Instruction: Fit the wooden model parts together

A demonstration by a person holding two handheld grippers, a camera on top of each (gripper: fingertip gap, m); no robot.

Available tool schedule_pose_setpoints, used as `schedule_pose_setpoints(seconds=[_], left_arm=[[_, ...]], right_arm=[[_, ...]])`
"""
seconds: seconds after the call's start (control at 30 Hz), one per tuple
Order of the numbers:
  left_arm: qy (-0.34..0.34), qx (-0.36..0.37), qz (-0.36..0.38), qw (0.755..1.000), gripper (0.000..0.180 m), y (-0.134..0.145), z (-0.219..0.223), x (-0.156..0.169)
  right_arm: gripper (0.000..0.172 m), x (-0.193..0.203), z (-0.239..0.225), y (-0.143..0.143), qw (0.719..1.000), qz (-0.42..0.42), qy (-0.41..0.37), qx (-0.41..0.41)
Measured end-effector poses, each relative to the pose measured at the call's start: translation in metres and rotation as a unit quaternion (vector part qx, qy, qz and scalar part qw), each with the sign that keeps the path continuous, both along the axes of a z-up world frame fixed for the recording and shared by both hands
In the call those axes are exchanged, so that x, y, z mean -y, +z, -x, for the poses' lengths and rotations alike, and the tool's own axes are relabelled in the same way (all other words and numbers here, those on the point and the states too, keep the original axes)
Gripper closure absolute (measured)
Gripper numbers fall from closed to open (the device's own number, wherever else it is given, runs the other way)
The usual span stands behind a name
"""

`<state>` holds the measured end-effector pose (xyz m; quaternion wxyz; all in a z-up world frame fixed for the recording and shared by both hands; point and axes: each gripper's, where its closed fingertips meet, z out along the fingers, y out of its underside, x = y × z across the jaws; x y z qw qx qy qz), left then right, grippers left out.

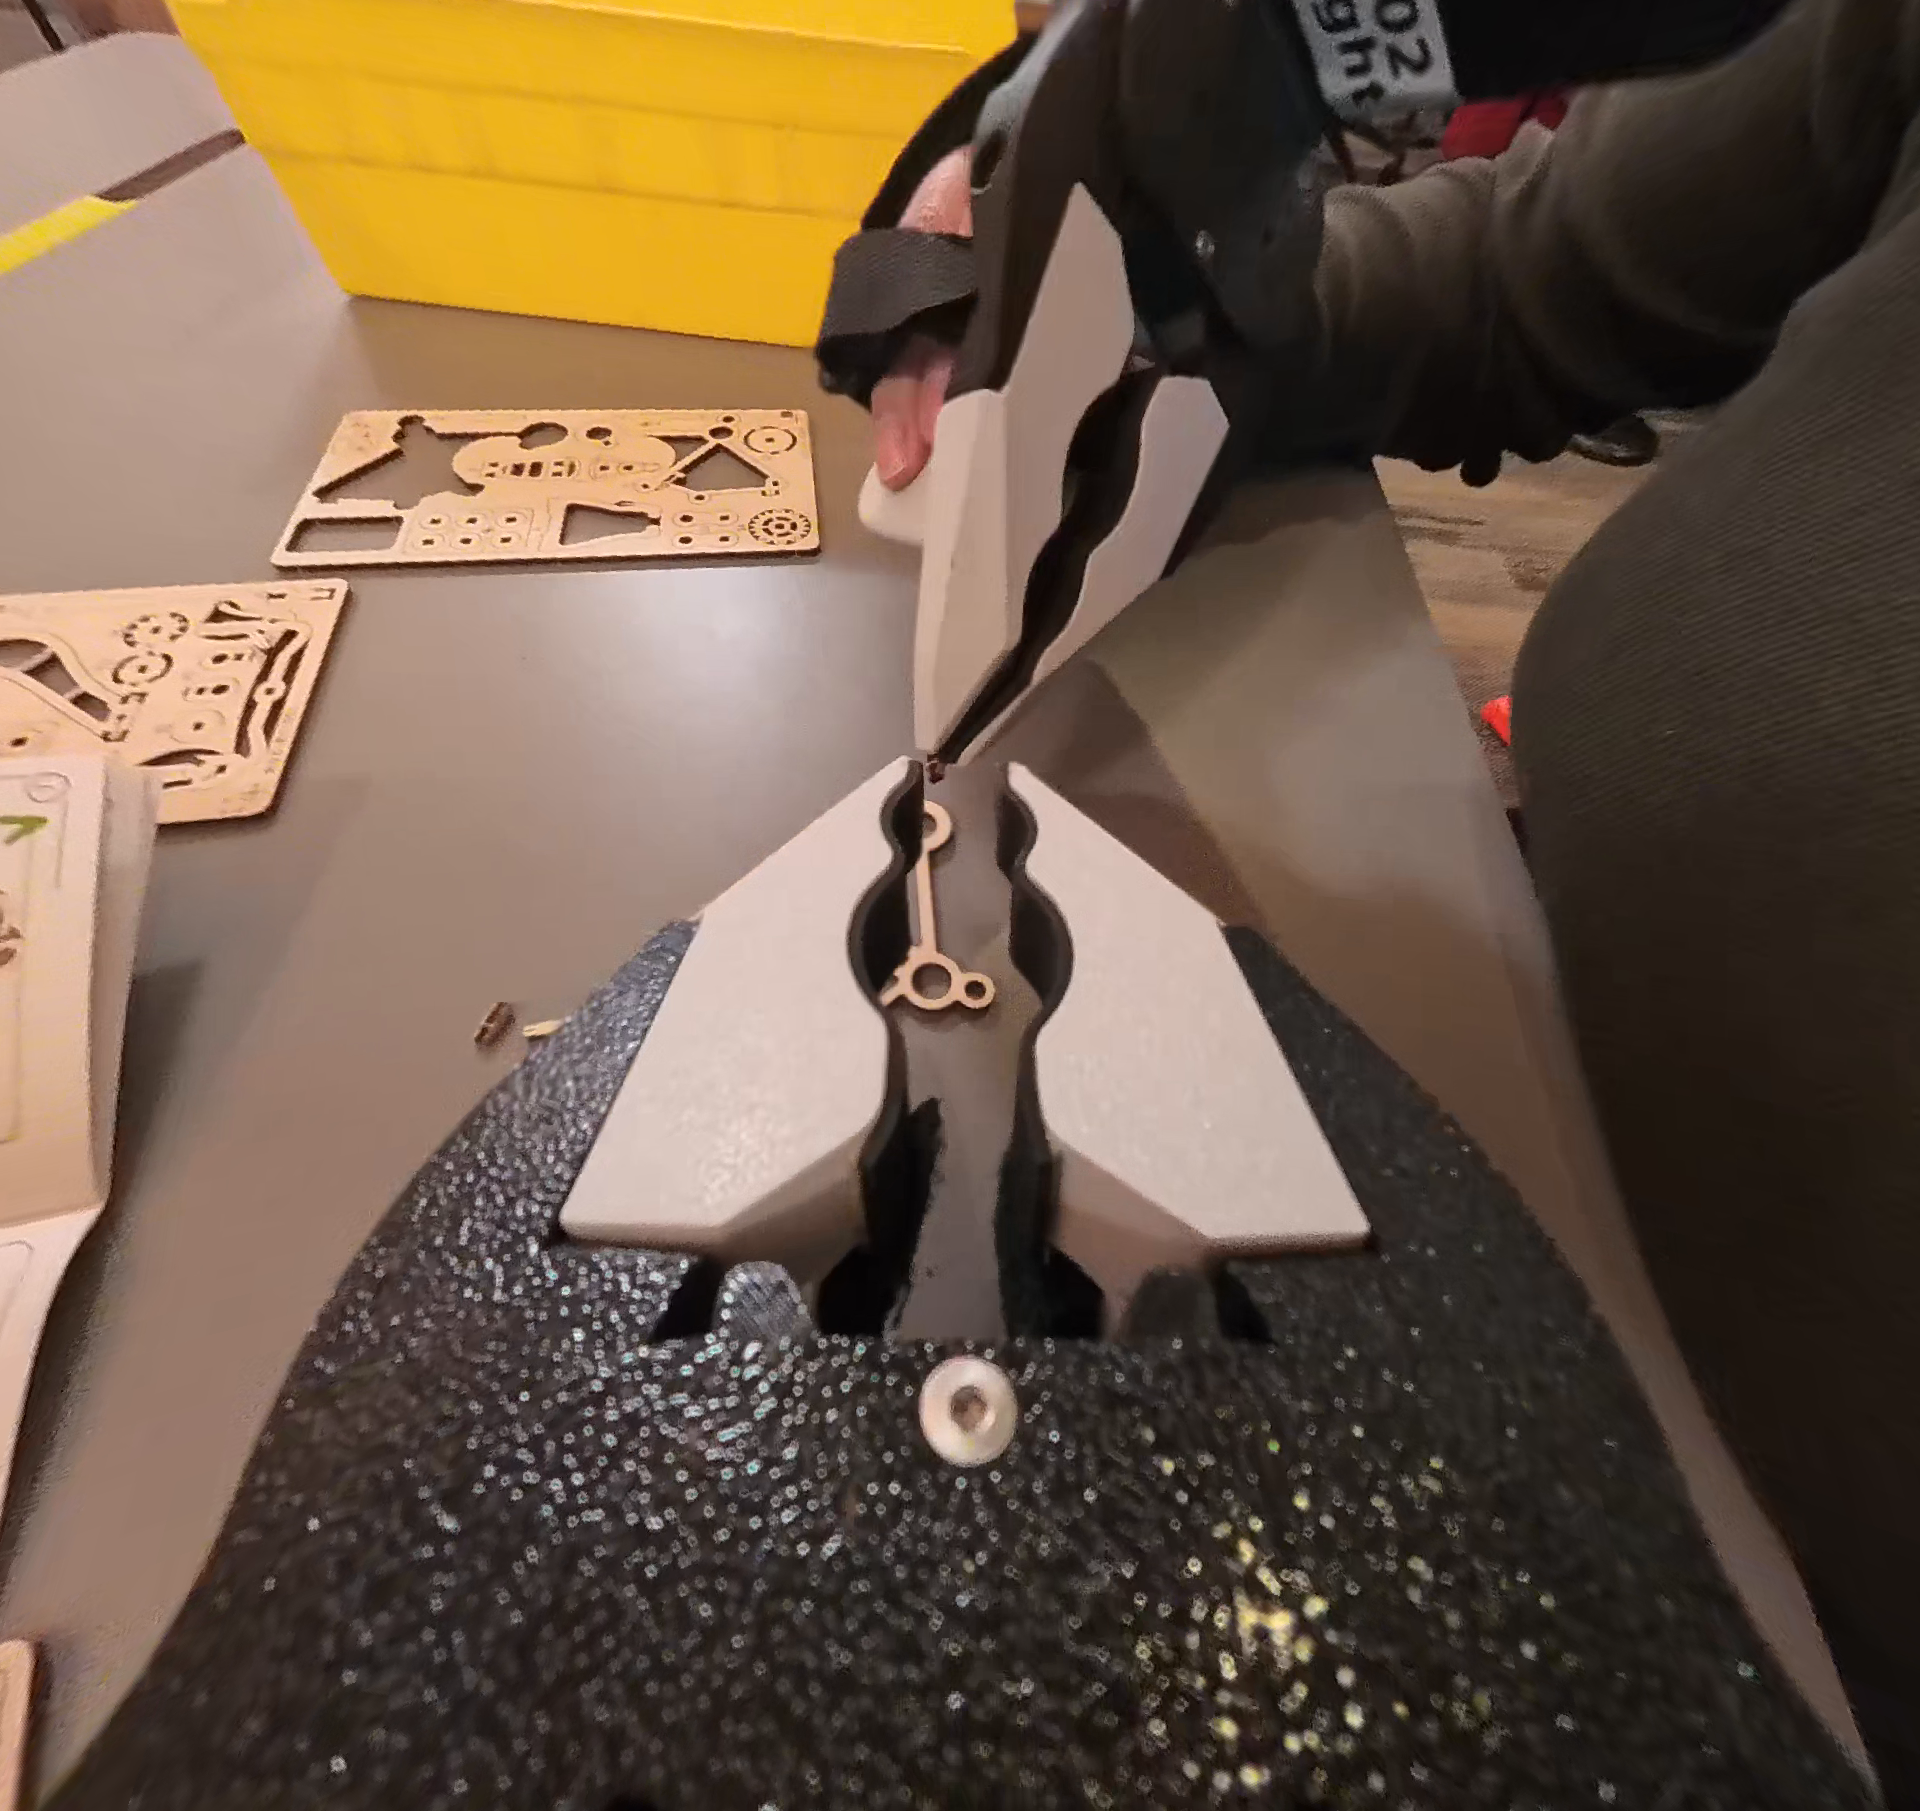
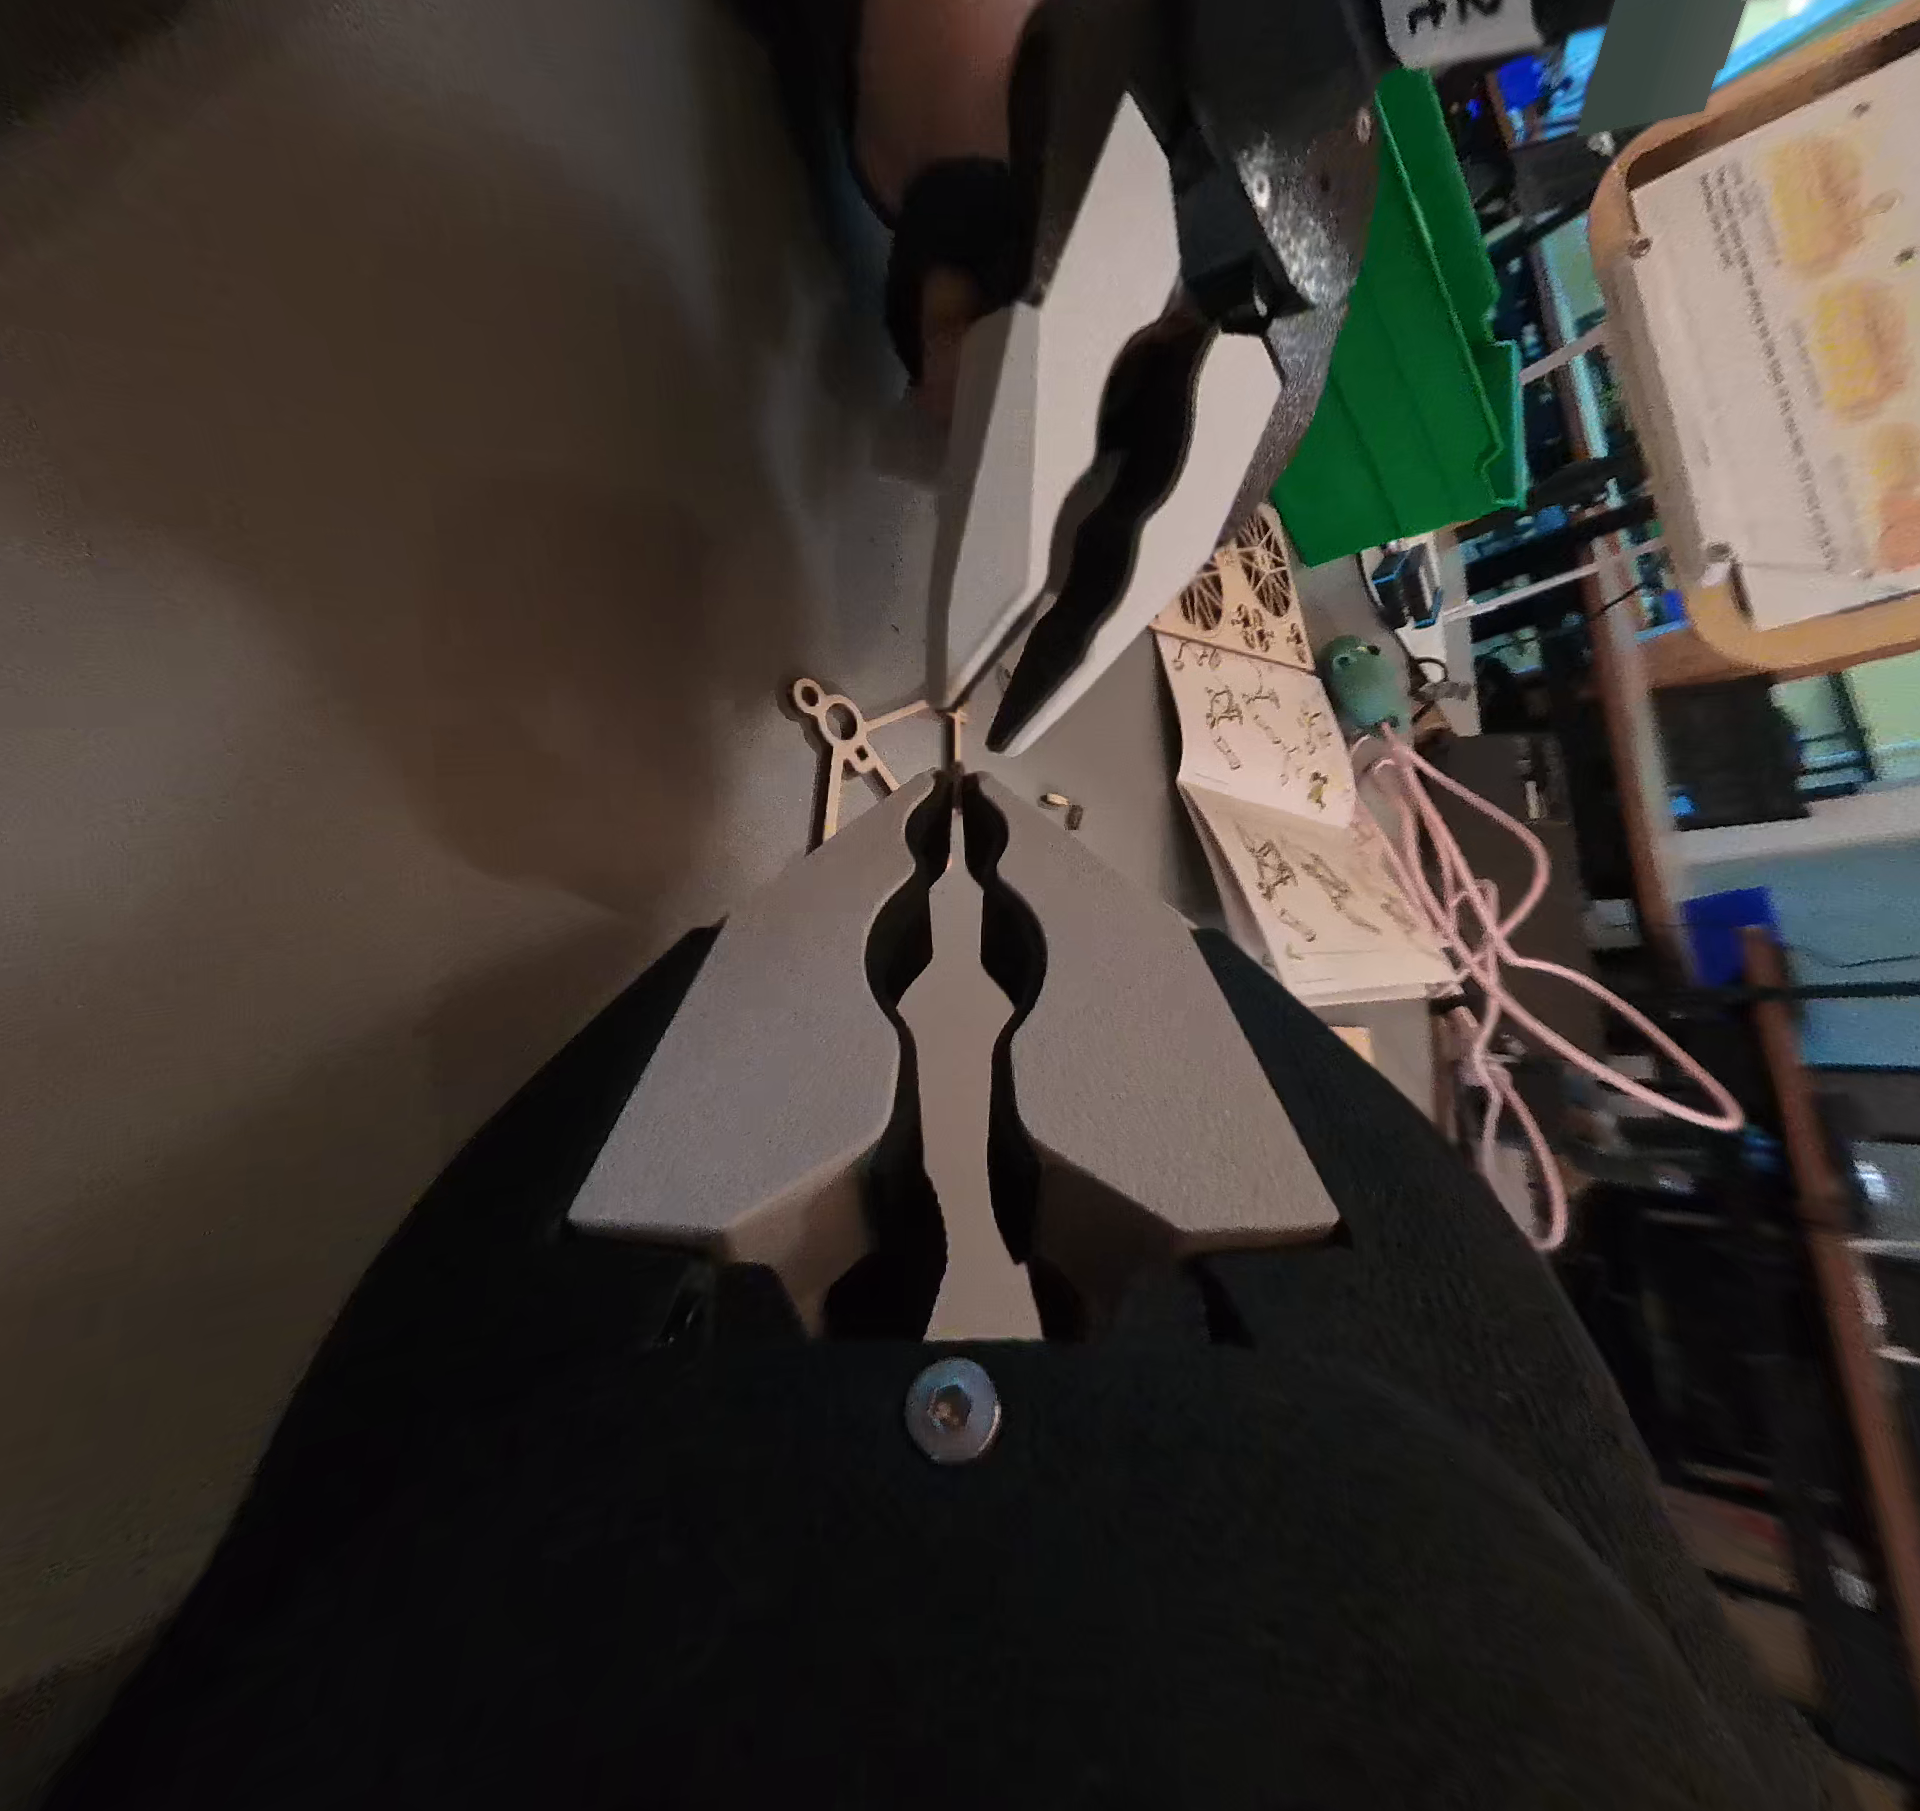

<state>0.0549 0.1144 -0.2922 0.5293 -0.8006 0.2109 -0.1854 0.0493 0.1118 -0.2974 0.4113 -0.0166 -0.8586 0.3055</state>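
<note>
Each gripper carries one white printed tag (image 1: 1361, 5), its writing partly cut off. The left gripper (image 1: 964, 774) stands narrowly open around a flat wooden link (image 1: 925, 914) that lies against its nine-o'clock finger, clear of the other. At twelve o'clock the right gripper (image 2: 954, 782) is pinched on a thin peg (image 2: 952, 738), mostly hidden, its end at the link's tip. Two punched wooden sheets (image 1: 545, 488) lie at ten o'clock, one cut off; one yellow bin (image 1: 582, 120) stands at eleven; two small loose bits (image 1: 499, 1021) are indistinct.

Two wooden part sheets (image 1: 545, 488) lay on the table (image 1: 571, 701), left of the grippers, before a bin (image 1: 582, 120).
</note>
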Motion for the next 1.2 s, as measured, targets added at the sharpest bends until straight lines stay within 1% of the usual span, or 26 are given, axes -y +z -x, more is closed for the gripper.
schedule_pose_setpoints(seconds=[0.07, 0.17, 0.3, 0.4, 0.53, 0.67, 0.8, 0.9, 0.97, 1.03, 1.2], left_arm=[[-0.001, 0.008, 0.006, 1.000, 0.175, -0.002, 0.000, 0.000], [-0.006, 0.022, 0.011, 1.000, 0.180, -0.002, -0.002, 0.000], [-0.011, 0.045, 0.016, 0.999, 0.180, -0.001, -0.002, 0.001], [-0.016, 0.060, 0.019, 0.998, 0.175, 0.000, -0.003, 0.002], [-0.009, 0.049, 0.024, 0.998, 0.173, -0.004, -0.001, 0.001], [-0.017, 0.057, 0.032, 0.998, 0.180, -0.006, -0.004, 0.001], [-0.021, 0.066, 0.033, 0.997, 0.180, -0.005, -0.004, 0.001], [-0.019, 0.084, 0.031, 0.996, 0.175, -0.002, -0.004, 0.000], [-0.019, 0.091, 0.038, 0.995, 0.175, -0.002, -0.003, 0.000], [-0.019, 0.091, 0.038, 0.995, 0.179, -0.002, -0.003, 0.000], [-0.021, 0.081, 0.043, 0.996, 0.180, -0.005, -0.003, 0.001]], right_arm=[[0.172, 0.002, 0.000, 0.000, 1.000, -0.018, 0.006, -0.022], [0.172, 0.007, -0.002, 0.002, 0.999, -0.022, 0.018, -0.036], [0.172, 0.008, -0.001, 0.002, 0.998, -0.030, 0.022, -0.051], [0.172, 0.008, 0.000, 0.004, 0.998, -0.030, 0.021, -0.058], [0.172, 0.008, 0.000, 0.005, 0.997, -0.028, 0.023, -0.066], [0.172, 0.009, 0.000, 0.005, 0.997, -0.025, 0.025, -0.066], [0.172, 0.010, -0.001, 0.006, 0.997, -0.025, 0.027, -0.068], [0.171, 0.009, 0.000, 0.005, 0.997, -0.024, 0.028, -0.067], [0.172, 0.009, 0.000, 0.004, 0.997, -0.022, 0.028, -0.064], [0.172, 0.009, 0.000, 0.004, 0.997, -0.022, 0.029, -0.064], [0.172, 0.011, -0.001, 0.002, 0.998, -0.021, 0.032, -0.057]])
